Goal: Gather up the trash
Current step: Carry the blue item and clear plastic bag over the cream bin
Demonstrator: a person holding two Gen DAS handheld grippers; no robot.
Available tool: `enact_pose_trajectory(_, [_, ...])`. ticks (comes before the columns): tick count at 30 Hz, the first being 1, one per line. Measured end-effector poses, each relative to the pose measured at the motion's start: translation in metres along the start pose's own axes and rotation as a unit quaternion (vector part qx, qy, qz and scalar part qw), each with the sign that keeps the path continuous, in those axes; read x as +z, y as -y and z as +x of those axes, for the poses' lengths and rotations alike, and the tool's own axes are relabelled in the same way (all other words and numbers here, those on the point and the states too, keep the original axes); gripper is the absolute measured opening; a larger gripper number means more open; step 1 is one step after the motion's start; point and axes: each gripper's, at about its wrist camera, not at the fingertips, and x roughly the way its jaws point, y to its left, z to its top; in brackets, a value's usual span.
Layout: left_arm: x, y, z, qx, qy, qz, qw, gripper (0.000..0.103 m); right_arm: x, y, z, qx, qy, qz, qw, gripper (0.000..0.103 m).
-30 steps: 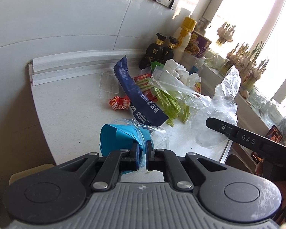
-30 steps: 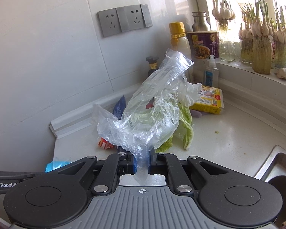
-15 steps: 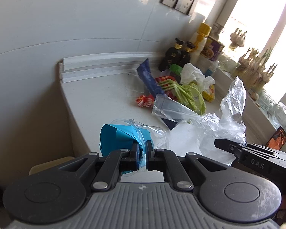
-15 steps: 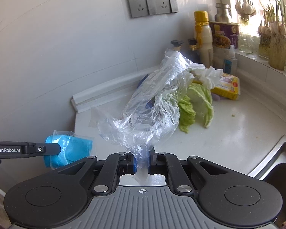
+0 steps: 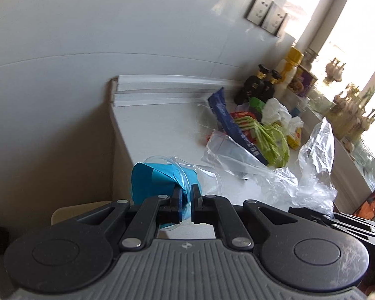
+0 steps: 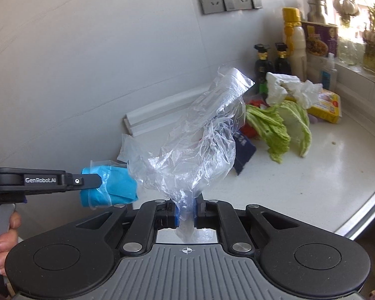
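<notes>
Clear cup (image 5: 187, 175) with blue paper, crumpled bag (image 6: 200, 145) aloft

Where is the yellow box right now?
In the right wrist view the yellow box lies on the counter at the far right, below the window ledge, just behind the cabbage leaves and partly under a crumpled white bag.

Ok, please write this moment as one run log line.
left hand-held gripper: shut on clear cup with blue paper | right hand-held gripper: shut on clear plastic bag | cabbage leaves: on counter
</notes>
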Motion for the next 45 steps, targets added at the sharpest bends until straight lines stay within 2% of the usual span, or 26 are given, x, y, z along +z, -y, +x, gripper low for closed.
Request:
enact_pose_trajectory(9, [0.005,-0.052,-0.002,0.059,0.001,-0.035,0.9976,0.005,0.003,-0.043,0.027,0.062,-0.034,-0.034,0.997,0.008])
enact_pose_trajectory(16, [-0.001,-0.093,0.001,0.102,-0.014,-0.062,0.9927,0.005,-0.003,-0.093,0.055,0.118,-0.071,-0.089,0.986,0.008])
enact_pose_trajectory(19, [-0.005,-0.108,0.010,0.109,-0.030,-0.072,0.9910,0.005,-0.008,-0.112,0.070,0.134,-0.083,-0.099,0.982,0.008])
enact_pose_trajectory(22, [-0.008,-0.122,0.022,0.112,-0.050,-0.079,0.9893,0.005,-0.016,-0.130,0.085,0.136,-0.103,-0.108,0.979,0.008])
enact_pose_trajectory(28, [-0.010,-0.140,0.039,0.120,-0.063,-0.051,0.9894,0.005,-0.035,-0.157,0.108,0.137,-0.127,-0.127,0.974,0.008])
enact_pose_trajectory(35, [-0.026,-0.160,0.061,0.119,-0.087,-0.027,0.9886,0.005,-0.052,-0.174,0.142,0.123,-0.157,-0.142,0.970,0.008])
enact_pose_trajectory(45, [-0.061,-0.187,0.093,0.108,-0.111,-0.006,0.9879,0.005,-0.078,-0.185,0.212,0.102,-0.211,-0.158,0.959,0.008])
